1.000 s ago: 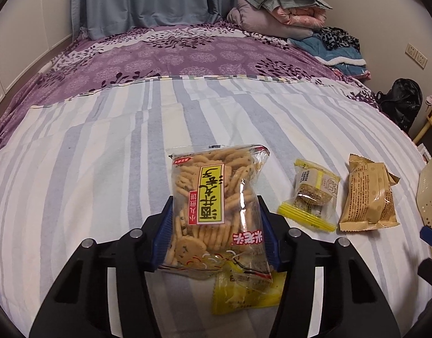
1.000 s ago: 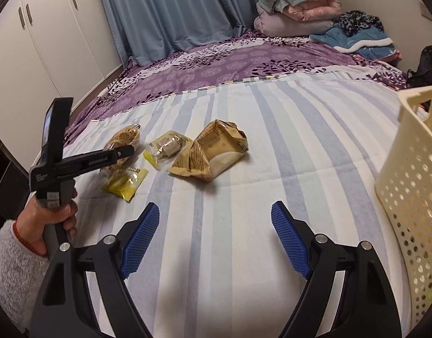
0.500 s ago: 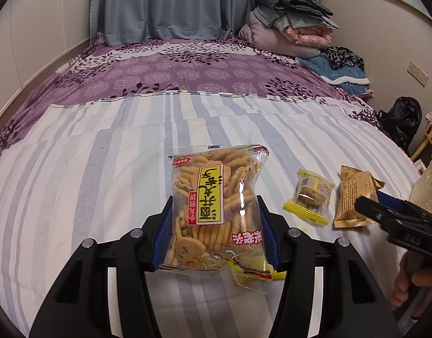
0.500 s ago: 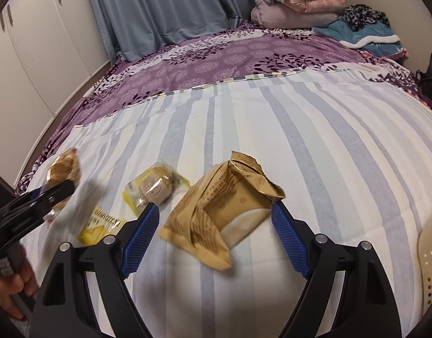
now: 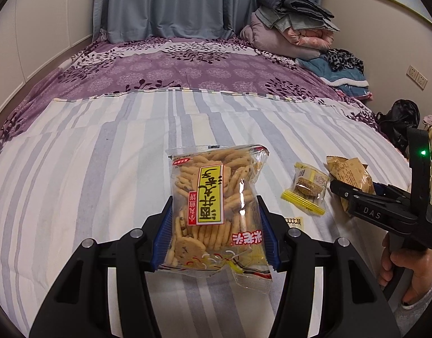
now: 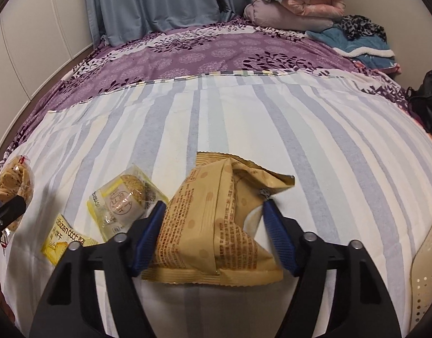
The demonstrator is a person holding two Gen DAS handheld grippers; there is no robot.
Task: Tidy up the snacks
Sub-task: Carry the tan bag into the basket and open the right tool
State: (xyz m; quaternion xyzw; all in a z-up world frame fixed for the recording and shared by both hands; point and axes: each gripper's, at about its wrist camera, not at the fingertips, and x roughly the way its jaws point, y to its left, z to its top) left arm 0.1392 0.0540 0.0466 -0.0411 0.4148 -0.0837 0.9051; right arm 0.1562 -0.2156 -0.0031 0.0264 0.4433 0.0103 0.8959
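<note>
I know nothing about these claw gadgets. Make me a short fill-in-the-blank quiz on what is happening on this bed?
1. The left claw is clamped on a clear bag of ____.
2. The tan packet lies between the closing jaws of the ____ claw.
3. The bedsheet under the snacks has a ____ pattern.

Missing words: crackers; right; striped

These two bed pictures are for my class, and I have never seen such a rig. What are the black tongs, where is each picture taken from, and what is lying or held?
A person holds hand tools, each carrying a camera looking along its blue pads. The left tongs grip a cracker bag. The right tongs are closing around a tan packet, which lies between the pads on the striped bed. Beside it lie a clear cookie pack and a yellow sachet. The left view shows the right hand holding its tool.
</note>
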